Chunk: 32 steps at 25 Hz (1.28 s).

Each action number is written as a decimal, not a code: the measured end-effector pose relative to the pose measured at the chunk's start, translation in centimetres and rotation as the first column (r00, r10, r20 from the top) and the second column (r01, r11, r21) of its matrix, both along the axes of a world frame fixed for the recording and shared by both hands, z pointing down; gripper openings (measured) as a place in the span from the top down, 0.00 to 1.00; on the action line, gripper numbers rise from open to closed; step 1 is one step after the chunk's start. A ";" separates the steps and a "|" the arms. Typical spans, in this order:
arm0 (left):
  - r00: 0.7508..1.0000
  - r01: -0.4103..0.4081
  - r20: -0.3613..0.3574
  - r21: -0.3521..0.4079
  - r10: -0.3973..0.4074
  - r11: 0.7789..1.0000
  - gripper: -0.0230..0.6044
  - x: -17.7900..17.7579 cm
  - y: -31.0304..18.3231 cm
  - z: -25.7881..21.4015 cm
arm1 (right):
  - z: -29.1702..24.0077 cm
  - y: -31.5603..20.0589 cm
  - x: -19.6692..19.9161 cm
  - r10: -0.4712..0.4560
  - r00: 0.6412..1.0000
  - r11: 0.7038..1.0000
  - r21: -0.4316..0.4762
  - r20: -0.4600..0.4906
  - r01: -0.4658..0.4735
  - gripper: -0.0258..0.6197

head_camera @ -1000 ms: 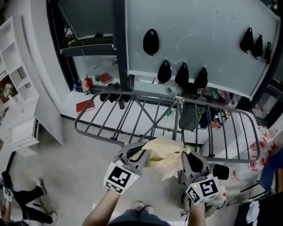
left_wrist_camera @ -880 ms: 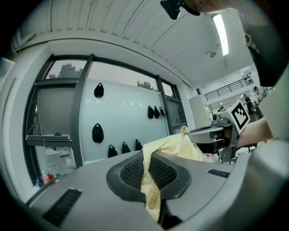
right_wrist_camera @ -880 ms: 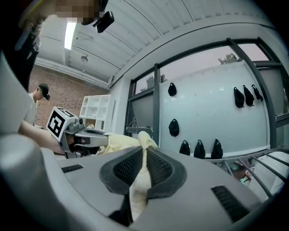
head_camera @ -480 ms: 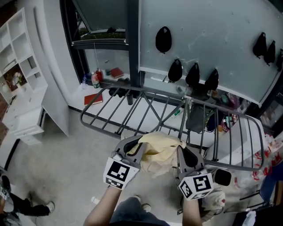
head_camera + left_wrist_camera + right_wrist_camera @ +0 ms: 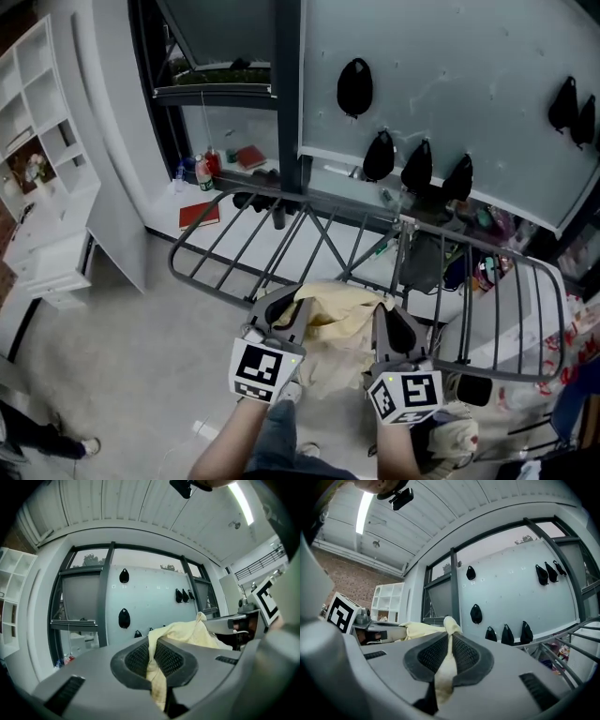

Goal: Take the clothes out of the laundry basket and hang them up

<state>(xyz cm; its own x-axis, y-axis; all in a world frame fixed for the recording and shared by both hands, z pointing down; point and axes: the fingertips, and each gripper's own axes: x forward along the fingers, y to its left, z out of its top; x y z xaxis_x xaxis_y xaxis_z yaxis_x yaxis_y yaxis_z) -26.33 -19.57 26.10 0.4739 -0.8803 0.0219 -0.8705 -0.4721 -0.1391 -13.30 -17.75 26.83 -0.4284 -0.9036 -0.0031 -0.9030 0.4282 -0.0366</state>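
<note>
Left tongs (image 5: 286,311) and right tongs (image 5: 394,325), level, side by side, clamp the yellow garment (image 5: 342,312).

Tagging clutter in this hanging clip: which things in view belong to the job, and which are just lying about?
Job in hand:
- yellow garment, pinched by left gripper and right gripper
- grey drying rack ahead

Lying about:
- red book on the floor
- bottles by the window
- white shelf unit
- black pouches on the wall panel

Your head view: dim, flat light. Gripper views: fisheye-bent, black corners; long white ceiling strip light (image 5: 242,502) glares.
</note>
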 end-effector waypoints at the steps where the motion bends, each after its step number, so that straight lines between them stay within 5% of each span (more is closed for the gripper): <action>1: 1.000 0.002 -0.004 0.001 -0.002 1.000 0.92 -0.3 -1.1 0.1 | 0.0 -1.0 -0.3 0.007 1.000 1.000 0.001 0.001 -0.007 0.91; 21: 0.996 -0.079 -0.035 -0.045 0.077 0.996 0.92 -1.8 -26.6 1.1 | 0.2 -25.9 -2.2 0.159 0.986 0.987 -0.020 -0.044 -0.160 0.91; 32: 0.993 -0.105 0.031 -0.216 0.114 0.971 0.92 -0.1 -33.3 9.4 | 7.7 -32.0 -1.0 0.223 0.960 0.944 -0.207 -0.169 -0.255 0.90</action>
<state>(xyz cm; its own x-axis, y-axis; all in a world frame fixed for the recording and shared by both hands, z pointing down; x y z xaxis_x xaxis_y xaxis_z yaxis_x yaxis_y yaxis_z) -26.44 -52.85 35.51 0.5619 -0.7957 0.2262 -0.8071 -0.5873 -0.0610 -14.32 -49.77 34.49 -0.1808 -0.9494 0.2568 -0.9805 0.1945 0.0288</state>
